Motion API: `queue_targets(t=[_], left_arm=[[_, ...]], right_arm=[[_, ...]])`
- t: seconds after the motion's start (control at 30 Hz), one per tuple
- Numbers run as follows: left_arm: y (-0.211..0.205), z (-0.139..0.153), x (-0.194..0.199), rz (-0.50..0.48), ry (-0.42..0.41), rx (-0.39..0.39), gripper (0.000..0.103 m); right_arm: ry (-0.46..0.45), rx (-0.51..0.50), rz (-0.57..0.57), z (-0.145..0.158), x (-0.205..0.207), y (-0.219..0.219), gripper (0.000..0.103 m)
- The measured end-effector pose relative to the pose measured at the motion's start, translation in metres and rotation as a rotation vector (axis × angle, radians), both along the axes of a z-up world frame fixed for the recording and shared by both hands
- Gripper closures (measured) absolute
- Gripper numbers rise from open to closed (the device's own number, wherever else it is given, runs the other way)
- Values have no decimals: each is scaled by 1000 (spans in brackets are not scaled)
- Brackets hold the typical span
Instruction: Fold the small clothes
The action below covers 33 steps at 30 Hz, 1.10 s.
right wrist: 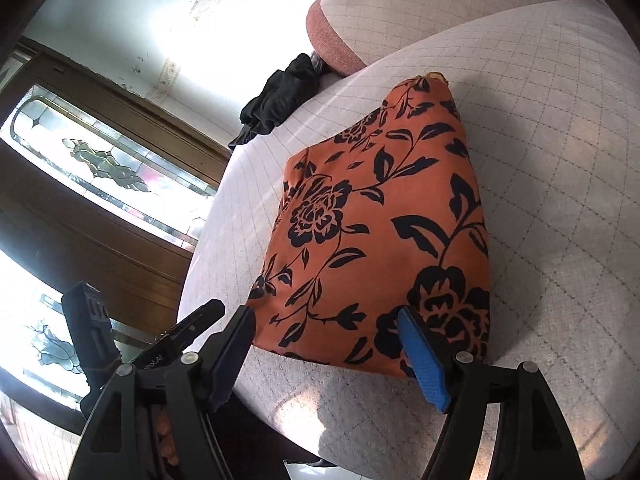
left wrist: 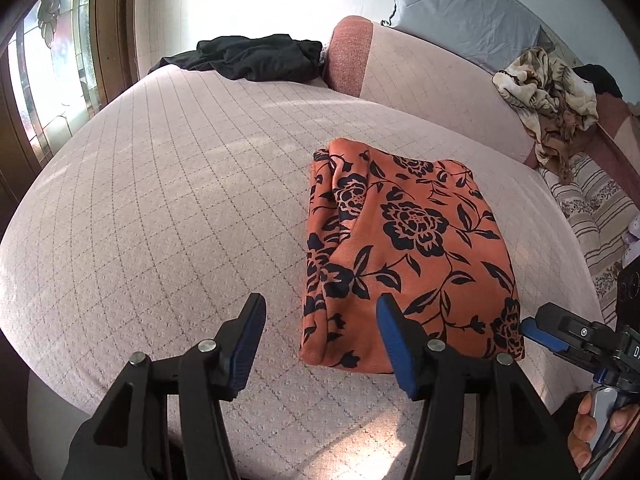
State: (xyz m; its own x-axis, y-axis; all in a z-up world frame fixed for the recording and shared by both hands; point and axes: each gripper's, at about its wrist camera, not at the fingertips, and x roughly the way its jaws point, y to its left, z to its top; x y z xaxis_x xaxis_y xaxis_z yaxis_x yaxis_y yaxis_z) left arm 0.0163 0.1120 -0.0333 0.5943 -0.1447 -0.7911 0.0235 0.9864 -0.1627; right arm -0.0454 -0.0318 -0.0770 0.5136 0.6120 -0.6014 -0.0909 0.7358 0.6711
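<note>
Left wrist view is showing the left gripper (left wrist: 320,322) with its jaws spread apart and holding nothing, the orange floral garment (left wrist: 408,248) lying just ahead of them and reaching past the right-hand jaw, on the quilted pink bed cover (left wrist: 160,208). Right wrist view is showing the right gripper (right wrist: 326,330) likewise with jaws apart and empty, the garment's near edge sitting between and just beyond them. The cloth is already looking like a compact folded bundle, so the step in hand is probably a last fold or a tidy-up. To do it well, each pair of jaws should be closing on a near corner through every layer, both lifting evenly and carrying the edge over to meet the far edge squarely. A black garment (left wrist: 248,58) is waiting far ahead of the jaws.
</note>
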Motion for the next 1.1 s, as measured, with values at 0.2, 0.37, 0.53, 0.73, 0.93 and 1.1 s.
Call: queue_targets(t=[0.2,0.37,0.53,0.73,0.93,1.1], left_arm=[[-7,-1,-1,-25,4,11,44],[-9,-2,-2,-25,6,20,44],[-7,-4,-1,-21,13,21,44],[0,-9,4,-15,21,1,40],[7,-15,29,-12,37,-33,36],[16,-22,64,-43,18,-50,28]], right_arm=[[3,22,-52,-5,-24,-16,26],[-5,39,-79,-7,-34,-27,26],[-7,49,-93,-7,-33,-33,26],[6,44,-110,-12,-30,-42,26],[-4,4,-116,-6,2,-60,26],[38,-9,-94,-14,59,-66,26]])
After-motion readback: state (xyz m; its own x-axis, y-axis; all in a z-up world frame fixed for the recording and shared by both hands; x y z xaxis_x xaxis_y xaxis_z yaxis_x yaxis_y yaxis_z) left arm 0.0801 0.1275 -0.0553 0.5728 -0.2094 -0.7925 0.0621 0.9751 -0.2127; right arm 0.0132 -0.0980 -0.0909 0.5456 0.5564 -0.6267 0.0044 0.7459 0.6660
